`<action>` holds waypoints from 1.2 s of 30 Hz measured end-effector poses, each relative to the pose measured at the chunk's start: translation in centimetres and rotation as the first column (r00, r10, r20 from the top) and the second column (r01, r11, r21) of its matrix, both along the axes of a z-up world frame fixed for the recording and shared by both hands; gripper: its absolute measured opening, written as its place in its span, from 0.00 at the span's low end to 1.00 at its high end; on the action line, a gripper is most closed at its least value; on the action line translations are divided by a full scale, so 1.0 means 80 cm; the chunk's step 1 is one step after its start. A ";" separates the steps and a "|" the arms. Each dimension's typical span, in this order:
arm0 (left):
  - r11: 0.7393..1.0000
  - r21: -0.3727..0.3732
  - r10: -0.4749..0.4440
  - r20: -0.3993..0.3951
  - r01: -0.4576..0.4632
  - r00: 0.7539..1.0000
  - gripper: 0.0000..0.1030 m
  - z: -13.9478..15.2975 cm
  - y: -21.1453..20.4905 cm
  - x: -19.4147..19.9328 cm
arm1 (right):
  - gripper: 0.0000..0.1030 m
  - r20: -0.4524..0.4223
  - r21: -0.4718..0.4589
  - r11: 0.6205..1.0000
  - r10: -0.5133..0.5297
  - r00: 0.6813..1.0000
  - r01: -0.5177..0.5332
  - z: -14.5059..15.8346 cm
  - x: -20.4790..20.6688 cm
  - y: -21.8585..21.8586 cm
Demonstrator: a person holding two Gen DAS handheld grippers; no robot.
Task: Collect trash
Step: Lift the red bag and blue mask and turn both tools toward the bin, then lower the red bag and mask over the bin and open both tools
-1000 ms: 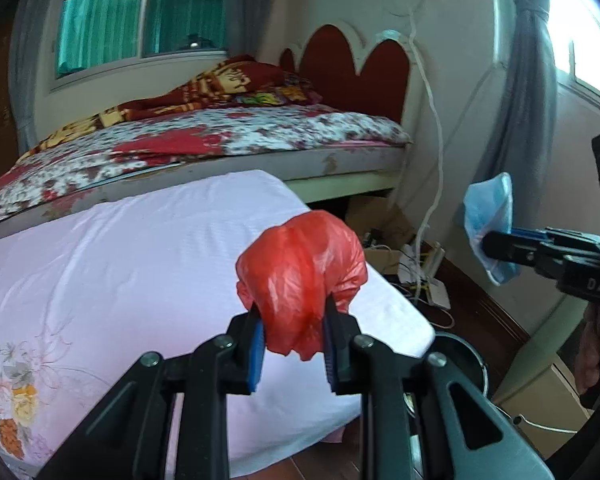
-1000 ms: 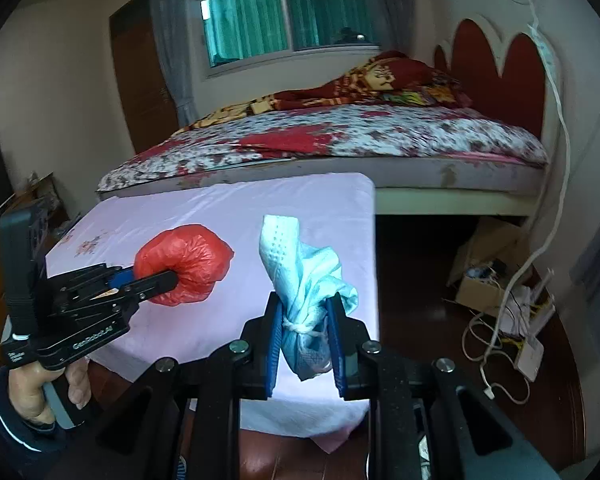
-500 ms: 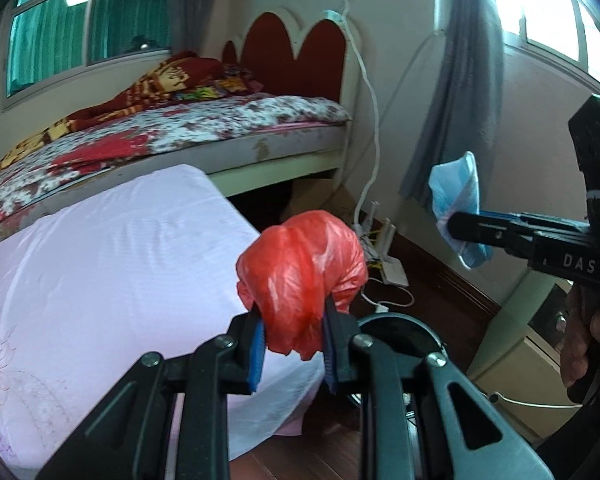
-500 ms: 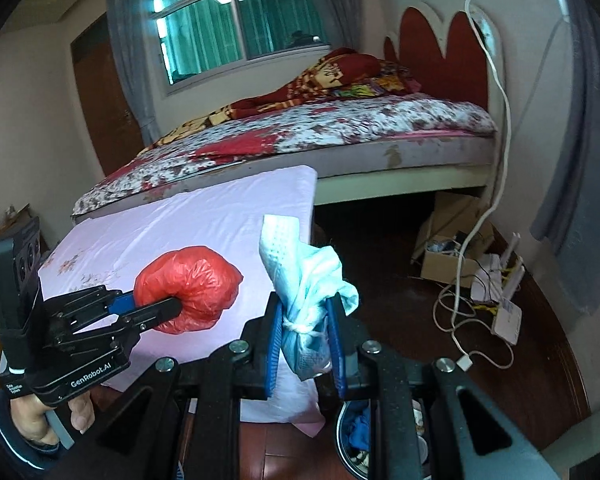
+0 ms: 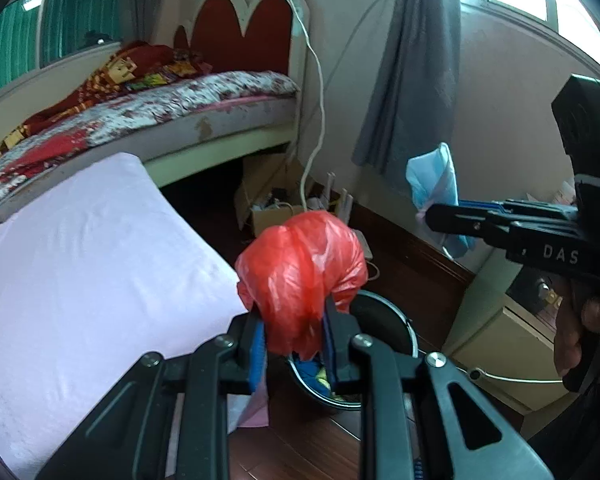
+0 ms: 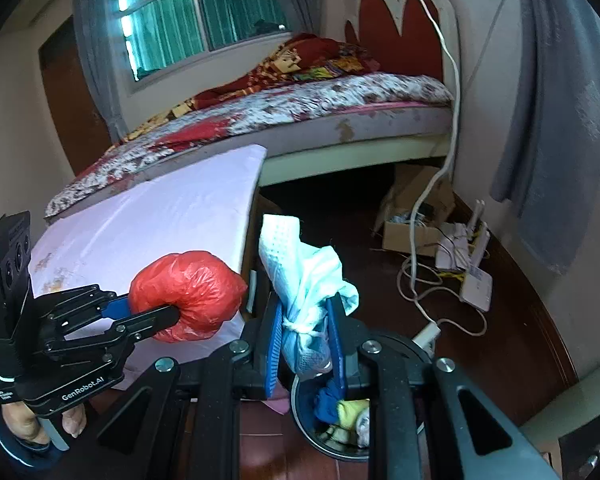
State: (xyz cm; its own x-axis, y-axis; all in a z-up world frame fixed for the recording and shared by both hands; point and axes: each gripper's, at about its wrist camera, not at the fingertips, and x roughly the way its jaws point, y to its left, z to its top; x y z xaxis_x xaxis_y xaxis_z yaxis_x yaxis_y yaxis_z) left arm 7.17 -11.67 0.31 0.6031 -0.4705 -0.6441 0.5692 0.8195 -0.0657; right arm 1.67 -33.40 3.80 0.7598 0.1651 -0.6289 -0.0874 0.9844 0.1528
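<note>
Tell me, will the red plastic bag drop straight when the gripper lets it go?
Probably it falls slowly: the red plastic bag looks thin, crumpled and light. It may cling briefly to the left gripper. It should crumple softly in the bin.

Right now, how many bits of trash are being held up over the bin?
2: a red bag in the left tongs, and a blue mask in the right tongs. More trash lies in the bin, partly hidden.

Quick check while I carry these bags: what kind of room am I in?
A home bedroom, by the look of it: a bed with a floral cover and red heart-shaped headboard, curtained windows, and a small trash bin on the wooden floor.
</note>
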 end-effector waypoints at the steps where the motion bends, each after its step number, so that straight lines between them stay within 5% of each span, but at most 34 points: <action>1: 1.000 0.006 -0.013 -0.009 0.013 1.000 0.24 -0.005 -0.007 -0.001 | 0.22 -0.010 -0.003 1.000 -0.006 1.000 0.006 -0.005 -0.002 -0.006; 17: 0.993 0.046 -0.094 -0.188 0.104 0.978 0.24 -0.094 -0.069 0.006 | 0.23 -0.204 -0.029 0.997 -0.070 0.976 0.065 -0.129 -0.007 -0.076; 36: 0.989 0.096 -0.082 -0.304 0.116 0.949 0.24 -0.167 -0.095 0.039 | 0.23 -0.367 -0.094 0.994 0.008 0.930 -0.046 -0.245 0.044 -0.065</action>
